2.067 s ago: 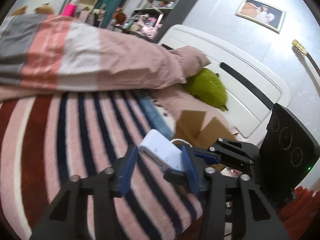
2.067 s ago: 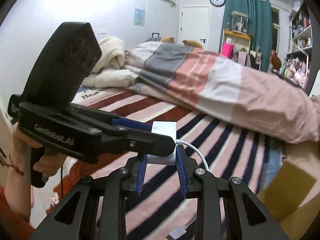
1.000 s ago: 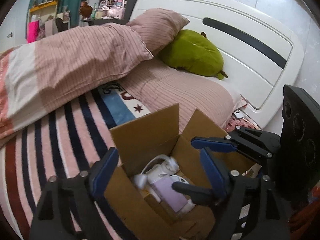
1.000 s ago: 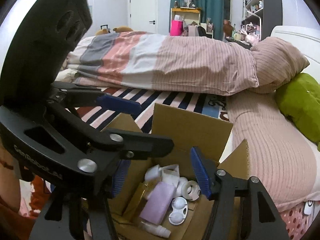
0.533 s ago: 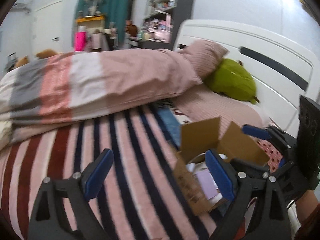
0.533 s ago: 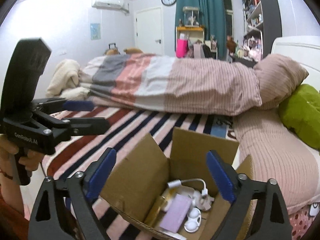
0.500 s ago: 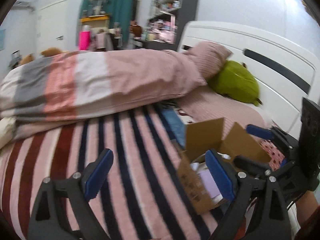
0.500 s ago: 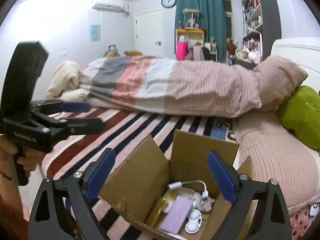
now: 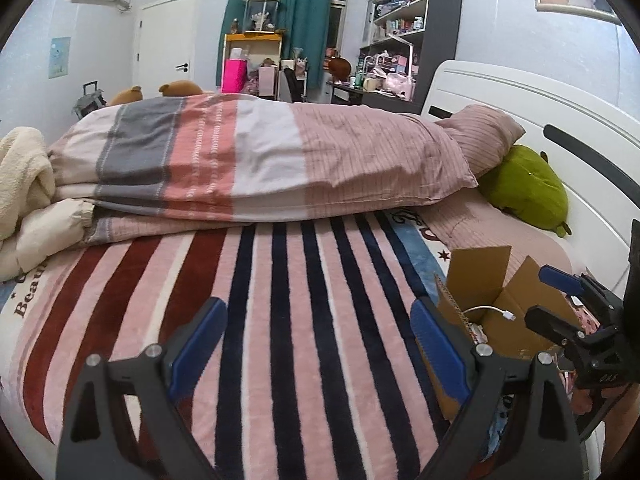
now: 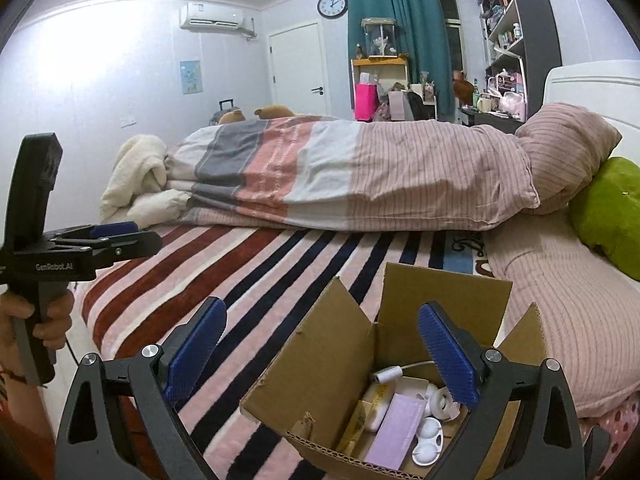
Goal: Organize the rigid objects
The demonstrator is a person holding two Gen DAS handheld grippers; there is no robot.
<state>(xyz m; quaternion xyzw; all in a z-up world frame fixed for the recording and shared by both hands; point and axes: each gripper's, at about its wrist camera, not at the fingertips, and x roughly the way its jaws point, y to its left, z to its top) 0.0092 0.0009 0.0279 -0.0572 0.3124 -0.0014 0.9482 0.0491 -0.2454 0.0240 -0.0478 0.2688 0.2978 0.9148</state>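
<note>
An open cardboard box (image 10: 328,364) sits on the striped bed near its front edge and holds a white adapter with its cable (image 10: 390,374), a lilac box (image 10: 394,426), a white lens case (image 10: 428,440) and other small items. The box also shows at the right of the left wrist view (image 9: 480,276). My right gripper (image 10: 322,358) is open and empty above the box. My left gripper (image 9: 318,338) is open and empty over the striped blanket, left of the box. It shows from the side in the right wrist view (image 10: 116,236).
A folded pink and grey duvet (image 9: 256,164) lies across the bed behind the striped blanket (image 9: 280,300). A pink pillow (image 10: 568,148) and a green plush (image 10: 608,204) lie by the white headboard (image 9: 560,120). A cream blanket (image 10: 136,168) is heaped at the far left.
The white adapter went from between both grippers into the box. Both grippers opened and drew back and up. The left one swung left over the blanket.
</note>
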